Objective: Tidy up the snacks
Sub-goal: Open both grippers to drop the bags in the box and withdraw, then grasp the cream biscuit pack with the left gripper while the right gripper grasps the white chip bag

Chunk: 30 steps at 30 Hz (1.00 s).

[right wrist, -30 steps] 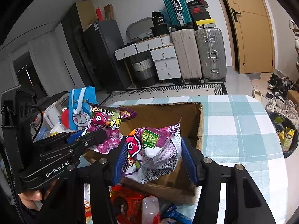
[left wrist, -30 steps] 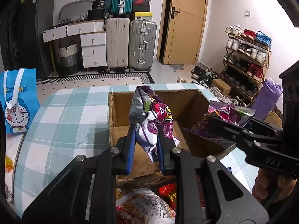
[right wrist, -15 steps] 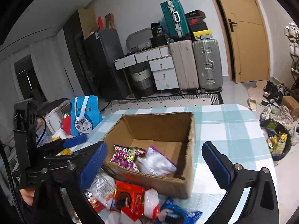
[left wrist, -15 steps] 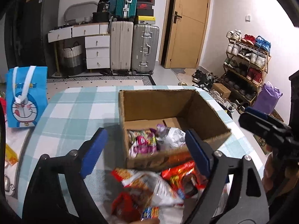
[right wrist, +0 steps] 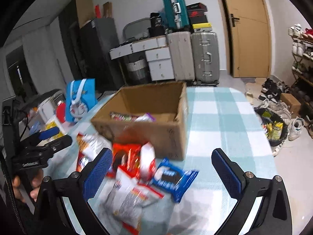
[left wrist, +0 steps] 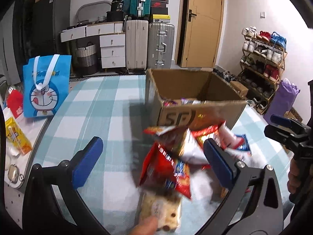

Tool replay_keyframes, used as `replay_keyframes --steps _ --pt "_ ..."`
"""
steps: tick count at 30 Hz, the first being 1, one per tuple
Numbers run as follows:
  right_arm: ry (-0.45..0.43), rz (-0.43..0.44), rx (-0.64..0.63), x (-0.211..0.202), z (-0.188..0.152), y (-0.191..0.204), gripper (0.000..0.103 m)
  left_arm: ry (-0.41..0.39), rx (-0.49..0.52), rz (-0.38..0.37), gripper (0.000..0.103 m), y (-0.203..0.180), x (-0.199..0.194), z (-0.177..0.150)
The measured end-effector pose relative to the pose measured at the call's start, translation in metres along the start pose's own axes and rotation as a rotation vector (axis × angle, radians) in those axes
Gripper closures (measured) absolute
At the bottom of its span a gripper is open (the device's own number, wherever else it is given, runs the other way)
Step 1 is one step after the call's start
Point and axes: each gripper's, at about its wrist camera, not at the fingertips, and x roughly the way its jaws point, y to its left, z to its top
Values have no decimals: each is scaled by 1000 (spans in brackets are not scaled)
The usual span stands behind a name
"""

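Observation:
An open cardboard box (left wrist: 197, 115) (right wrist: 168, 135) stands on the checked tablecloth with purple snack packs (right wrist: 133, 117) inside. A blurred pile of loose snacks lies in front of it: red and silver bags (left wrist: 176, 156) (right wrist: 129, 158), a blue cookie pack (right wrist: 174, 178), a white pack (right wrist: 129, 197) and a pale bar (left wrist: 162, 209). My left gripper (left wrist: 152, 158) is open and empty above the pile's left side. My right gripper (right wrist: 164, 168) is open and empty over the pile and the blue pack.
A blue cartoon gift bag (left wrist: 46, 86) (right wrist: 81, 99) stands at the table's left, with a yellow carton (left wrist: 15, 135) and small items beside it. Suitcases (left wrist: 148, 45), drawers and a door are behind. A shoe rack (left wrist: 262, 62) stands at the right.
Both grippers let go of their purple snack packs into the box and opened. They then drew back and down toward the loose pile in front of the box.

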Motion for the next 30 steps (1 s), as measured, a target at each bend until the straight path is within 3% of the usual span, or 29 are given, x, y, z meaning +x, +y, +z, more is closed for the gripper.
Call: replay_keyframes --steps 10,16,30 --pt "48 38 -38 6 -37 27 0 14 -2 6 1 1 -5 -41" --pt "94 72 -18 16 -47 31 0 31 -18 -23 1 2 -6 -48" --pt "149 108 -5 32 -56 37 0 89 59 -35 1 -8 -1 -60"
